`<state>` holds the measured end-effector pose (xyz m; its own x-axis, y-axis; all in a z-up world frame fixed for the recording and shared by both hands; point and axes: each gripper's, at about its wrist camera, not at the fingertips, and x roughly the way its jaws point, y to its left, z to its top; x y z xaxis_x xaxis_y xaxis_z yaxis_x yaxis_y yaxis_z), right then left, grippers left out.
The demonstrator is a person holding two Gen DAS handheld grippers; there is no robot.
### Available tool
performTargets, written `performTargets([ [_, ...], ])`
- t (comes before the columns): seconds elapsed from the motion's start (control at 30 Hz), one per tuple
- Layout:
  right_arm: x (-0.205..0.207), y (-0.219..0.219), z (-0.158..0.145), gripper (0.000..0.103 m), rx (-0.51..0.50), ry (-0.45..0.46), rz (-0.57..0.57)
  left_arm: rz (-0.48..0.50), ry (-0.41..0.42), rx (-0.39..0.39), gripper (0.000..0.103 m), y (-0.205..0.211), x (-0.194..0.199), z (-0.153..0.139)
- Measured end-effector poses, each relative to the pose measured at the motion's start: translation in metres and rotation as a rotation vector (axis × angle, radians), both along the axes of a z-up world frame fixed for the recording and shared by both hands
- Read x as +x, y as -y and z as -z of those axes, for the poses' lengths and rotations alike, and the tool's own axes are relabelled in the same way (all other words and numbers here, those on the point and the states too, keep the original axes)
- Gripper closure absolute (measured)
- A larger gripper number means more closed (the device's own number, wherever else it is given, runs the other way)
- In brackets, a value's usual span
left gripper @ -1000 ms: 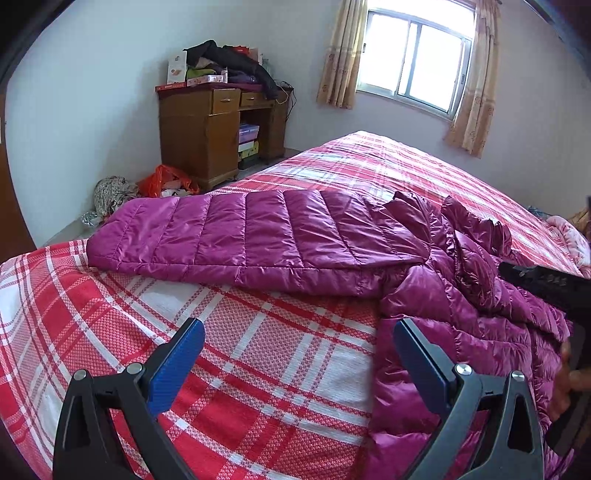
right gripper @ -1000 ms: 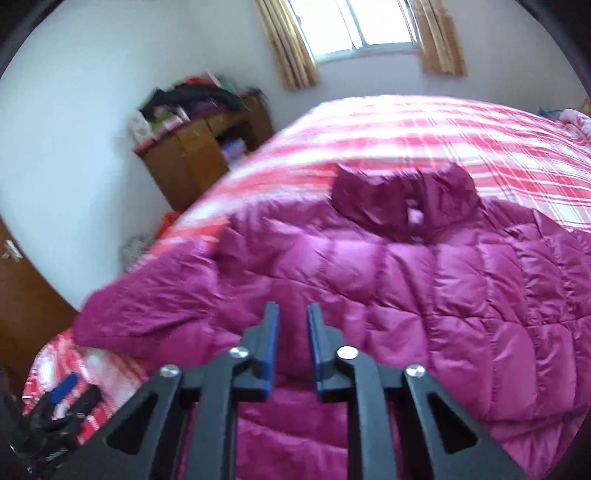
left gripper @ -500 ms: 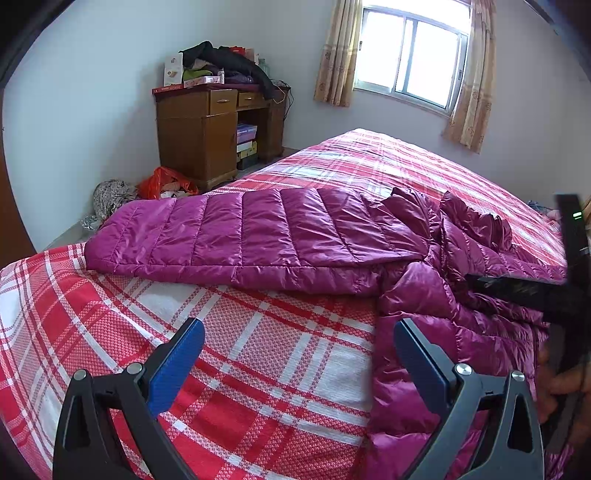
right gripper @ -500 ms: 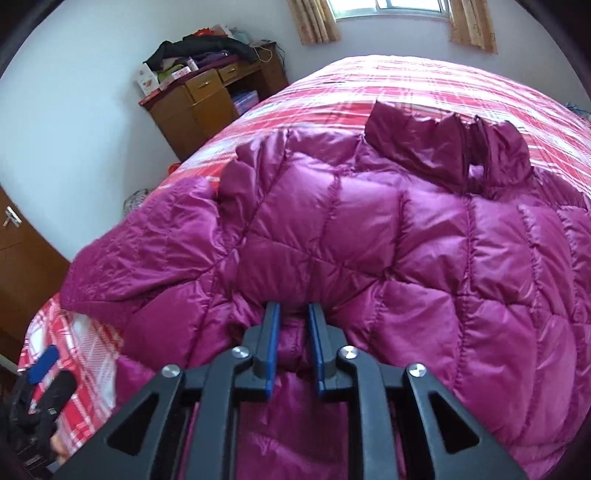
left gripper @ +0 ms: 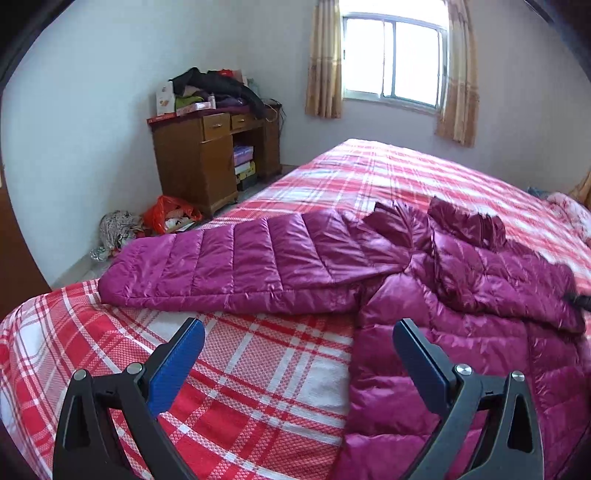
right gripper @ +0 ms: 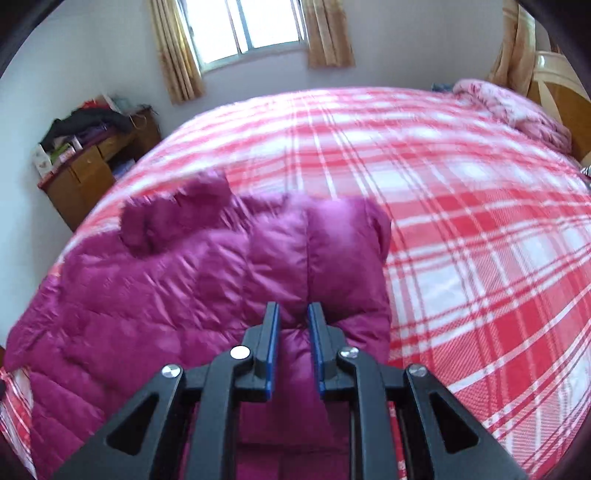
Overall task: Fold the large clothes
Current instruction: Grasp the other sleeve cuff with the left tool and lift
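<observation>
A magenta puffer jacket (left gripper: 424, 266) lies on the plaid bed (left gripper: 258, 369).

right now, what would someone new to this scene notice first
A shiny magenta puffer jacket sprawls across the red-and-white plaid bed, one quilted sleeve stretched out toward the bed's left edge. The right hand-held gripper pinches a fold of the jacket between its blue pads, while the left hand-held gripper hangs wide open above bare plaid. Behind, a cluttered wooden desk stands against the wall left of a bright window.

Both your wrist cameras look down along the fingers, close over the bed (left gripper: 280, 369), sharing the jacket (left gripper: 461, 280) and window (right gripper: 247, 26).
</observation>
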<state>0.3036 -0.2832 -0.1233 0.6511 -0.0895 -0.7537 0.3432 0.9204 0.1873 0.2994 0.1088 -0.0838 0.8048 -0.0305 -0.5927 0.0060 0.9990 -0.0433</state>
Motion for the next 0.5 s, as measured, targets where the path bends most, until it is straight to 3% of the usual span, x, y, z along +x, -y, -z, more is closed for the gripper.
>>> performTargets([
  [0.1,0.0,0.0,0.005,0.079,-0.035,0.019,-0.004,-0.032,-0.01,-0.005,0.001,-0.005,0.001,-0.003],
  [0.27,0.003,-0.023,0.005,0.037,-0.133,0.006,-0.083,-0.126,-0.028,-0.013,0.001,-0.029,0.0,-0.002],
  [0.37,0.006,-0.03,0.006,0.033,-0.176,0.016,-0.08,-0.249,-0.041,-0.076,0.001,-0.063,0.007,-0.005],
  [0.5,-0.003,-0.027,0.002,0.033,-0.131,0.067,-0.067,-0.471,0.017,-0.152,0.001,-0.118,0.024,-0.018],
])
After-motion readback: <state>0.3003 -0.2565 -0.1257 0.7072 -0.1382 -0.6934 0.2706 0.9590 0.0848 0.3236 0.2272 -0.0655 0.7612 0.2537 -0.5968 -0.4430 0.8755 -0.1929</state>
